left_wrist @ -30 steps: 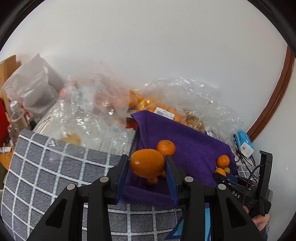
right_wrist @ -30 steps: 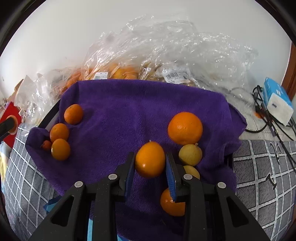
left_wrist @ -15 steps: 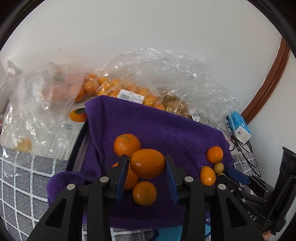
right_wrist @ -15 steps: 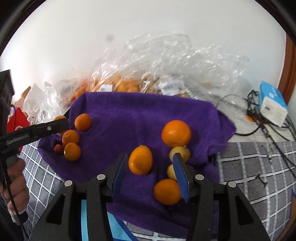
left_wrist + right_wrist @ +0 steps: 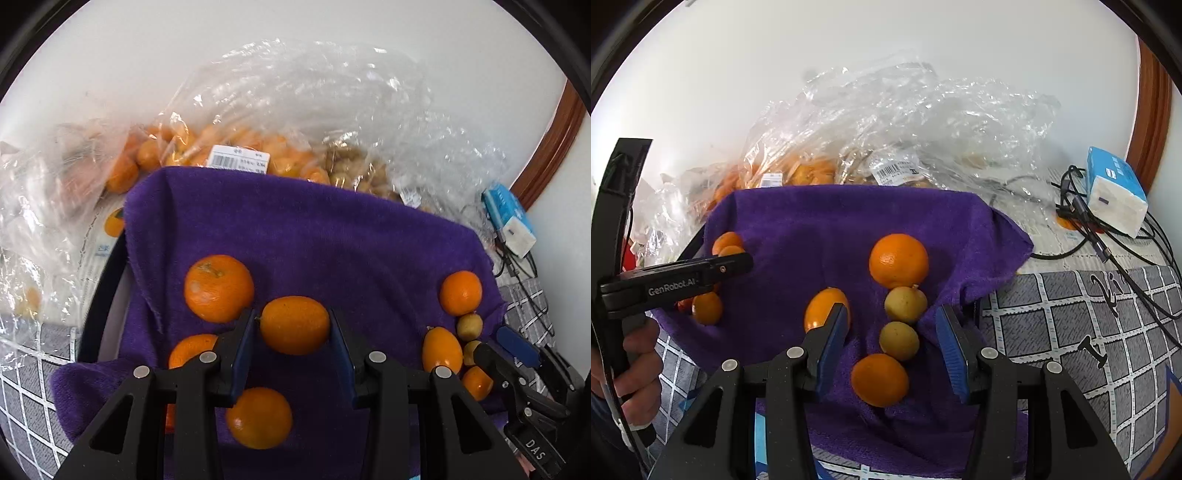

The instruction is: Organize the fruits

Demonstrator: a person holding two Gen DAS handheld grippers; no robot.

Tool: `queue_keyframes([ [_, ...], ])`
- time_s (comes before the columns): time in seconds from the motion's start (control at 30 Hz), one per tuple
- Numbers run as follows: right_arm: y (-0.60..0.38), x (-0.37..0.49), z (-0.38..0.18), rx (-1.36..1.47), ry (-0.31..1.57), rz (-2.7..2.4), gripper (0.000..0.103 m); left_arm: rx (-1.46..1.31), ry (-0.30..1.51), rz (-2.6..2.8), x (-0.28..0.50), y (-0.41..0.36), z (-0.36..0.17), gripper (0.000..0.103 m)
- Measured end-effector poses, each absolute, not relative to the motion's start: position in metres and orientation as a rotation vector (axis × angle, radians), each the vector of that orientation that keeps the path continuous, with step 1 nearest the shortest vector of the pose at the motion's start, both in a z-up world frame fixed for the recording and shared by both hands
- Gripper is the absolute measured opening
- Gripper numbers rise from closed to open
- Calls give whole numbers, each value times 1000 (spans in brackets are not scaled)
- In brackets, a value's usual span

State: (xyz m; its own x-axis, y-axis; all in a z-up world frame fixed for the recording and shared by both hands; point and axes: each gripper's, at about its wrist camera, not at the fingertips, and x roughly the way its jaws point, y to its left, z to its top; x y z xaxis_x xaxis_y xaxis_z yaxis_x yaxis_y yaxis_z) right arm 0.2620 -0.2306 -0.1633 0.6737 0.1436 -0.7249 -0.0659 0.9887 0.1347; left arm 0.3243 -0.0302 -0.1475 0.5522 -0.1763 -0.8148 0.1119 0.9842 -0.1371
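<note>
A purple towel (image 5: 314,229) covers a tray and holds two clusters of fruit. My left gripper (image 5: 293,328) is shut on an oval orange fruit (image 5: 294,325), held above the left cluster: a large orange (image 5: 218,287) and two more oranges (image 5: 259,417). My right gripper (image 5: 892,336) is open and empty over the right cluster: an oval orange fruit (image 5: 824,308) by its left finger, a big orange (image 5: 898,260), two yellow lemons (image 5: 905,304) and another orange (image 5: 880,378). The left gripper shows in the right wrist view (image 5: 735,264), the right gripper's fingers in the left wrist view (image 5: 515,345).
Clear plastic bags of oranges (image 5: 229,147) and brownish fruit (image 5: 886,173) lie behind the towel against the white wall. A blue and white tissue pack (image 5: 1115,192) and black cables (image 5: 1089,236) sit at the right. A grey checked tablecloth (image 5: 1071,332) covers the table.
My right gripper has opened, let go of its oval orange fruit onto the towel and drawn back. My left gripper has carried its fruit right, over the towel's left cluster.
</note>
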Motion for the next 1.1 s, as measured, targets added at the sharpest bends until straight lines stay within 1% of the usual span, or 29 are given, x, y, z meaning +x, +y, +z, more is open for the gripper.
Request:
queue_keyframes([
  [0.17, -233, 263, -166, 99, 834, 101, 50, -27, 967, -148, 320, -36, -146, 39],
  [0.23, -232, 262, -164, 93, 829, 98, 50, -39, 965, -152, 316, -33, -143, 46],
  [0.3, -231, 260, -160, 88, 817, 100, 50, -43, 943, -144, 308, -28, -136, 49],
  [0.57, -225, 240, -128, 88, 779, 68, 50, -35, 863, -126, 258, -4, -99, 53],
  [0.73, -224, 204, -100, 101, 758, 36, 50, -33, 797, -99, 211, 10, -78, 53],
  [0.77, -223, 194, -93, 108, 747, 31, 51, -36, 779, -96, 202, 13, -73, 54],
  [0.83, -222, 176, -83, 113, 733, 20, 51, -43, 738, -86, 180, 16, -64, 68],
  [0.87, -222, 167, -79, 111, 729, 14, 51, -42, 720, -82, 171, 16, -61, 70],
  [0.97, -219, 139, -70, 99, 724, -11, 58, -27, 676, -74, 144, 17, -51, 73],
  [1.03, -217, 117, -64, 87, 700, -23, 67, -24, 653, -74, 126, 18, -45, 78],
  [1.07, -216, 107, -62, 84, 685, -24, 77, -26, 649, -76, 119, 19, -44, 79],
  [1.1, -216, 97, -60, 83, 668, -21, 84, -28, 647, -80, 111, 20, -42, 80],
])
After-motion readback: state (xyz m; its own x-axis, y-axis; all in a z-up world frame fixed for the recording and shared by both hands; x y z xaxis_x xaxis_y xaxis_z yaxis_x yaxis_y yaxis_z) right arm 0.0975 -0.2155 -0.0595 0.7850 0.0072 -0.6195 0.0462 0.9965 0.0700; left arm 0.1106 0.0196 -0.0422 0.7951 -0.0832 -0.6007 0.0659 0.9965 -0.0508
